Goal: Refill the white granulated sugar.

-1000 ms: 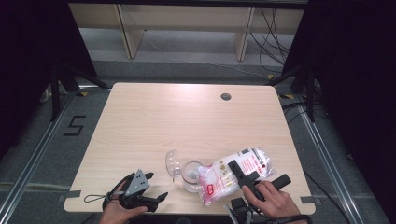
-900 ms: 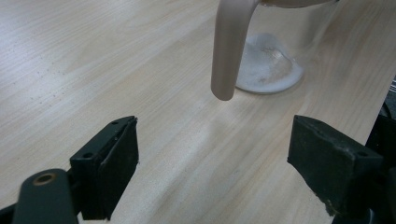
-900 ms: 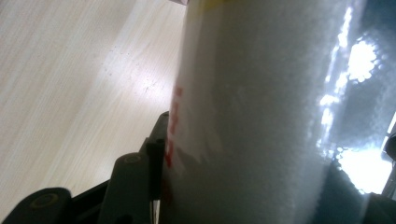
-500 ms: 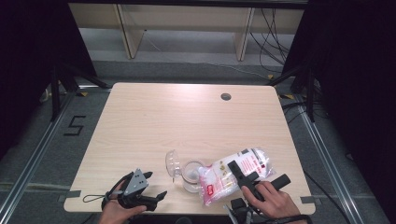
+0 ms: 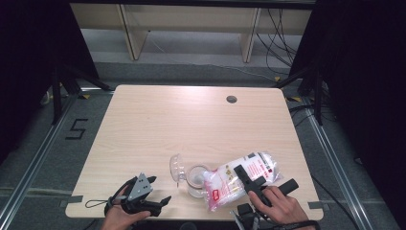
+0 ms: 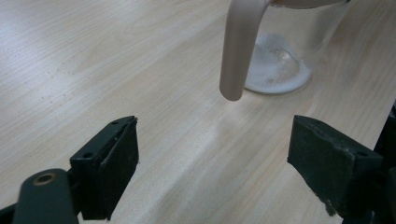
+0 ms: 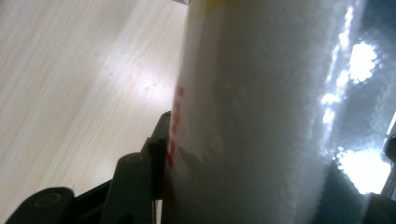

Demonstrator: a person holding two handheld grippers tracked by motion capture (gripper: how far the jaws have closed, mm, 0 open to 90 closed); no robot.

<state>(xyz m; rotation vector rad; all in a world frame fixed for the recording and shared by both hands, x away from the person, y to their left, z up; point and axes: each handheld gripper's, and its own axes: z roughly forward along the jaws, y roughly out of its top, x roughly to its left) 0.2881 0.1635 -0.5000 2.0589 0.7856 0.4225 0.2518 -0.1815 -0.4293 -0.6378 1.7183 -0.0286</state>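
A clear glass jar [image 5: 196,179] stands near the table's front edge, its round lid [image 5: 176,167] tipped open to the left. White powder lies at the bottom of the jar [image 6: 280,70], and a pale bar [image 6: 238,46] hangs down its side. A clear bag of white powder with red print [image 5: 225,184] lies tilted, its lower end at the jar's mouth. My right gripper [image 5: 265,176] is shut on the bag [image 7: 261,112], which hides its far jaw. My left gripper [image 5: 159,189] rests left of the jar, open, with bare table between its jaws [image 6: 215,158].
The light wooden table [image 5: 191,124] has a round cable hole [image 5: 231,99] at the back right. A person's hands hold both grippers at the front edge. Dark floor, metal rails and shelf legs surround the table.
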